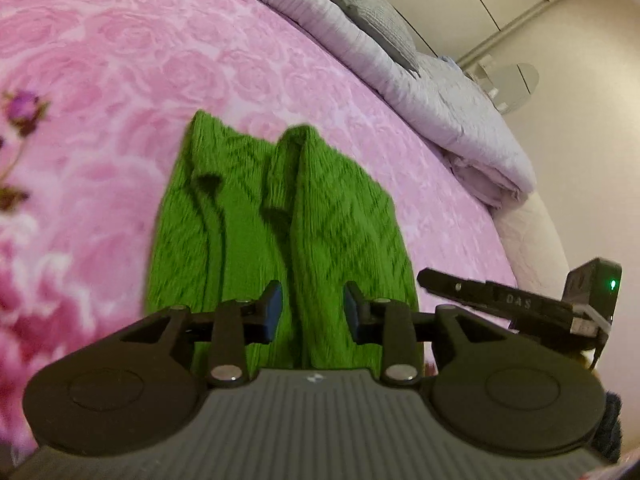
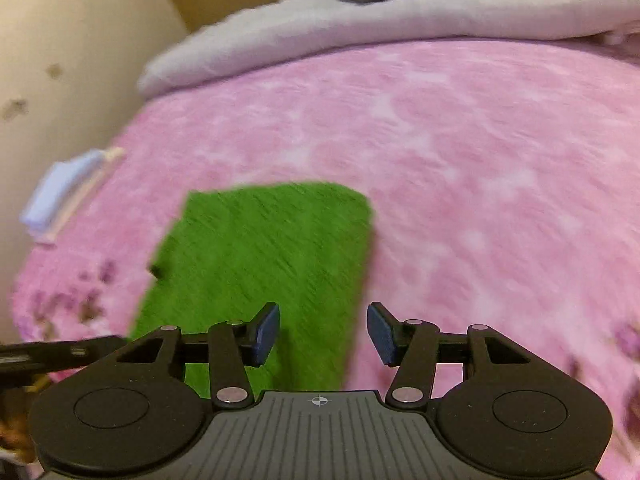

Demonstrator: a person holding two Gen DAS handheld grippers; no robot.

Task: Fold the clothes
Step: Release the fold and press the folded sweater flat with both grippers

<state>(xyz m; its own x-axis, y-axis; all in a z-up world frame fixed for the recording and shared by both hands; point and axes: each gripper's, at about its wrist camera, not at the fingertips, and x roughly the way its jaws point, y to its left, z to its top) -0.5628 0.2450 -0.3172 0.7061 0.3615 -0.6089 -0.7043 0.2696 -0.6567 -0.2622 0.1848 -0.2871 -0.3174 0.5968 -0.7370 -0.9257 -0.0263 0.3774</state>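
- Green knitted garment [image 1: 280, 220] was found lying on the pink rose-patterned bedspread [image 1: 120, 60], already gathered into a narrow rectangle; in the left wrist view two lengthwise folds were seen raised along its middle.
- Left tongs [image 1: 310, 312] were noted partly open above the near end of the garment, with nothing gripped between the blue pads.
- Right tongs [image 2: 323, 334] were noted wide open over the garment's near right edge, likewise empty.
- Pale folded quilt [image 1: 440, 92] and grey pillow [image 1: 368, 20] were recorded at the far side of the bed, well apart from the garment.
- Risk judged: the loose raised folds could be dragged open if only one layer were pinched, and the rectangle skewed by uneven lifting.
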